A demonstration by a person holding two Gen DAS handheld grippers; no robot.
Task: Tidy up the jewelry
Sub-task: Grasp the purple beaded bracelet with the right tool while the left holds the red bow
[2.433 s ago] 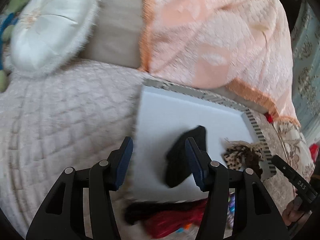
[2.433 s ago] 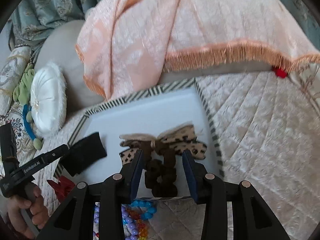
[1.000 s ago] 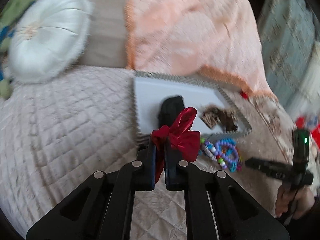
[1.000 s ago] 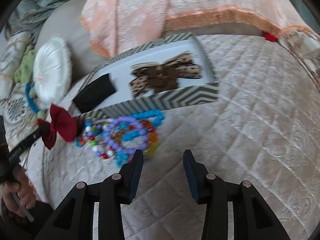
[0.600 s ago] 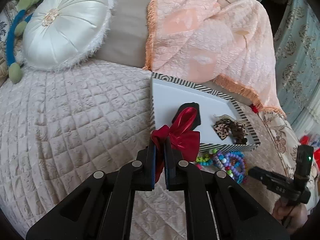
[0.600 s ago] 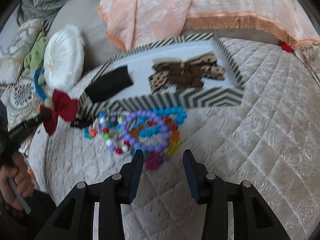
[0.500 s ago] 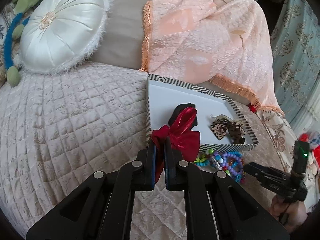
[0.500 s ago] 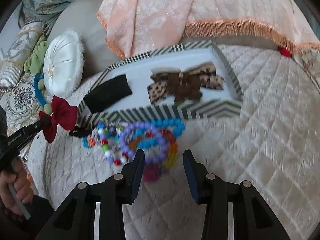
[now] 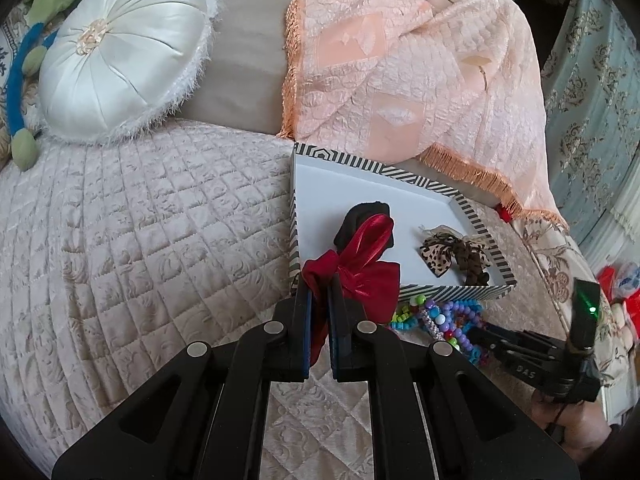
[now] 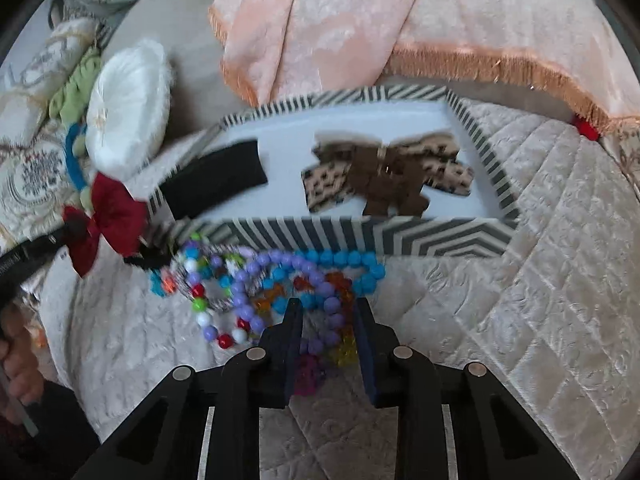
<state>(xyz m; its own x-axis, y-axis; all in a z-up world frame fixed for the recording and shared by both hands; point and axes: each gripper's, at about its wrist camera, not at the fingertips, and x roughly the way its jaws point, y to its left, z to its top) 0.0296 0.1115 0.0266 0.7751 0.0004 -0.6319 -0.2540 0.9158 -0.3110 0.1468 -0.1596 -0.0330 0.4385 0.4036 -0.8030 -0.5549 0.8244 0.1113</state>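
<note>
Quilted bedspread (image 9: pixel 140 240): is lying pale and padded under everything, as it was before.
Striped box (image 10: pixel 440 236): is sitting open on the quilt with its long front wall facing the right wrist camera; it is showing larger in that view than a second ago.
Beaded bracelets (image 10: pixel 280 280): are lying in a tangle on the quilt just in front of the box's front wall, stretching sideways along that wall; purple, blue, orange, white and red beads are showing.
Black band (image 10: pixel 216 184): is lying flat in the box's left part, its long axis running slantwise.
Leopard bow (image 10: pixel 384 176): is lying in the box's right part, wings spread sideways.
Red bow (image 9: pixel 360 268): is standing up out of the left tongs, one glossy loop pointing up toward the box; a second ago it was riding the same way.
Left gripper (image 9: pixel 319 292): is clenching the red bow's fabric, held above the quilt near the box corner.
Right gripper (image 10: pixel 327 312): has just been narrowing its jaws, now straddling purple and yellow beads at the near edge of the pile; the pads are not visibly pressing them yet.
</note>
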